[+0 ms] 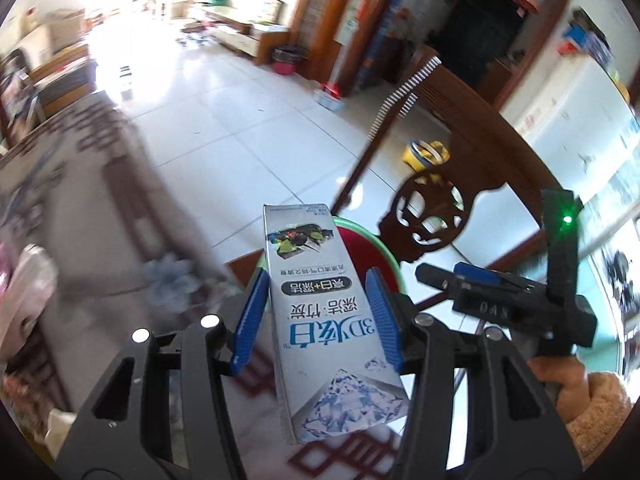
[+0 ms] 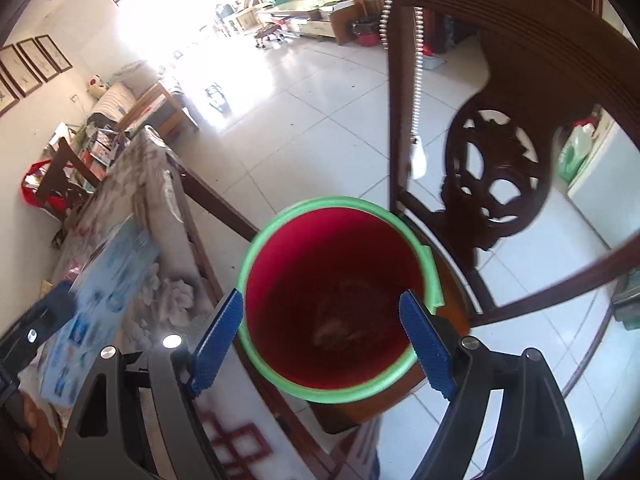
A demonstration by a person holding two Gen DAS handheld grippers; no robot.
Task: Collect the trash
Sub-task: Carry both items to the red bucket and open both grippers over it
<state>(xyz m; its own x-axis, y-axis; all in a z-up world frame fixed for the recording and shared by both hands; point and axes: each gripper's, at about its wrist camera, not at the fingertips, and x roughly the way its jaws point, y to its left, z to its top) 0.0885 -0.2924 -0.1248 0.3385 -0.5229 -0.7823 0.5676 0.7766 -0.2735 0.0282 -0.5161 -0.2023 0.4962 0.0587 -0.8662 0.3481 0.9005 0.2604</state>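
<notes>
A long grey-blue toothpaste box [image 1: 320,320] with printed characters lies between the blue pads of my left gripper [image 1: 318,276], which is shut on it. Its far end points over a red bucket with a green rim [image 1: 366,246]. In the right wrist view the same bucket [image 2: 280,236] lies directly below my right gripper [image 2: 322,297]. That gripper's jaws stand wide open with nothing between them. Something crumpled and dim lies at the bucket's bottom [image 2: 336,328]. The box [image 2: 108,280] shows as a blur at the left of that view.
A table with a floral cloth [image 2: 160,208] runs along the left of the bucket. A dark carved wooden chair [image 2: 496,168] stands close behind and to the right of it. A hand in a fuzzy tan sleeve [image 1: 592,412] holds the right gripper [image 1: 448,274]. Beyond lies white tiled floor [image 1: 224,120].
</notes>
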